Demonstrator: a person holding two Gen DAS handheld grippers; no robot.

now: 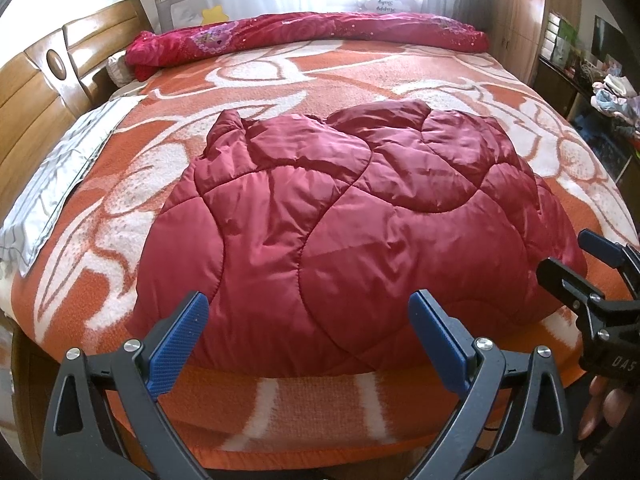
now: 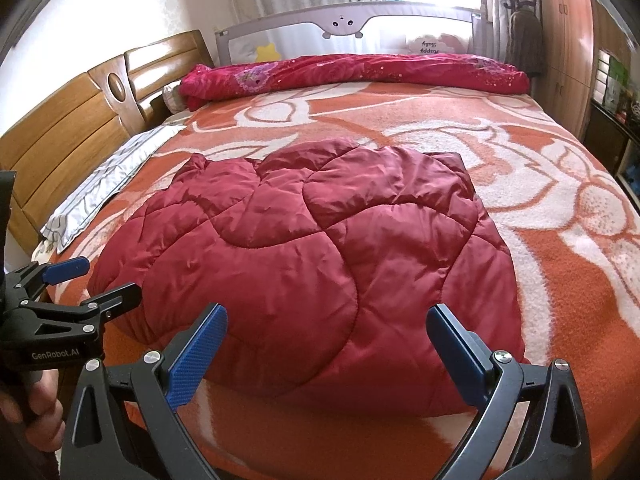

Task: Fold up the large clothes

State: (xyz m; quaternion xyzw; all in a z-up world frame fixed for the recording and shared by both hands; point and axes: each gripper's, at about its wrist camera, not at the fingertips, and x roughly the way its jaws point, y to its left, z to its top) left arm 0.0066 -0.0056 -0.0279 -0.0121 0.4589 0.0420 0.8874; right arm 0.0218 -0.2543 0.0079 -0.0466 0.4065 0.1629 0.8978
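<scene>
Red quilted jacket (image 1: 344,216) sat mid-frame on the orange blanket (image 1: 132,200), long axis across the frame, near hem closest. Left gripper (image 1: 308,344) and right gripper (image 2: 326,356) both gaped empty just short of the hem, equally near.

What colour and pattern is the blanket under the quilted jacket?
Orange with large white floral outlines; the blanket shows best in the right wrist view.
</scene>
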